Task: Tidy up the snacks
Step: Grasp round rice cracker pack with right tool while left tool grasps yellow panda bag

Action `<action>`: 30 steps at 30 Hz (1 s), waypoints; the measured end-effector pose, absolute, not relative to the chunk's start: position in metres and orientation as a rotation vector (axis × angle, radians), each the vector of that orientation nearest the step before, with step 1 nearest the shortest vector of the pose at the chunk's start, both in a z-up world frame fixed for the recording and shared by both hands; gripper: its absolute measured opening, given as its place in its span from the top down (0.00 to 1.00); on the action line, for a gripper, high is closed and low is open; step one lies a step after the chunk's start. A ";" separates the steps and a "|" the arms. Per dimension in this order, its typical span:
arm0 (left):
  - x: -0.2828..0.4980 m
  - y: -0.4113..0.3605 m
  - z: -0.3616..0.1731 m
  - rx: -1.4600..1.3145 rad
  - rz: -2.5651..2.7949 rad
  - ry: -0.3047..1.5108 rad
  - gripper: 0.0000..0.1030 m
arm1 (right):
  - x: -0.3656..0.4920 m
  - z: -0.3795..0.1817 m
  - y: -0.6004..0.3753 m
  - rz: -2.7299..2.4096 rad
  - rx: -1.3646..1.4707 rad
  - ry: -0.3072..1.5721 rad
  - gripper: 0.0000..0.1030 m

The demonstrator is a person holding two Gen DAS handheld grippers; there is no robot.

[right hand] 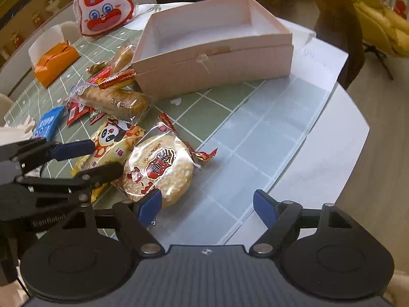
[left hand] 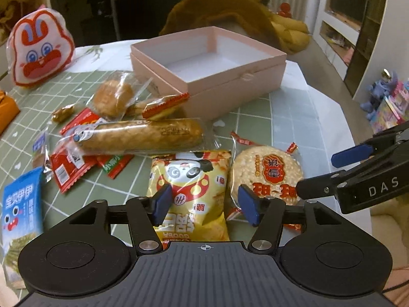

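Panda snack bag [left hand: 190,192] between open left gripper [left hand: 204,204] fingers.

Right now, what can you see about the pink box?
The pink box looks like cardboard, square, open on top and empty, with a white inside. It seems to sit nested in its own lid. It rests on the green checked tablecloth at the far side; a red-edged snack wrapper touches its front corner.

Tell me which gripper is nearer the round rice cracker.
Right. The right gripper has one finger over the round rice cracker; the left gripper straddles the panda chip bag beside it.
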State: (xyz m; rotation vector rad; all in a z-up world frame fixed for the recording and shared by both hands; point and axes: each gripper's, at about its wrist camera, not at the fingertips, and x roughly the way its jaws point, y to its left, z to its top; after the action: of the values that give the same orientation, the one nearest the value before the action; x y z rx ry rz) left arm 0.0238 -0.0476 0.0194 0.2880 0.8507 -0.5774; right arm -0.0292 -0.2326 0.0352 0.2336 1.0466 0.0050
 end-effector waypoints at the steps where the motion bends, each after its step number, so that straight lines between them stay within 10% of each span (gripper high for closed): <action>1: 0.026 -0.047 0.020 0.270 -0.572 0.852 0.38 | -0.029 0.034 -0.234 0.002 0.242 1.048 0.18; 30: 0.046 -0.033 0.004 0.180 -0.562 0.890 0.31 | -0.037 0.020 -0.229 -0.001 0.153 1.009 0.00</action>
State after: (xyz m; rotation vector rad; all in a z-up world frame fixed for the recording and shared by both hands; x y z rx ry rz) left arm 0.0458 -0.0333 0.0038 0.1799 0.8901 -0.5624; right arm -0.0373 -0.2286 0.0204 0.1526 1.0085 -0.0012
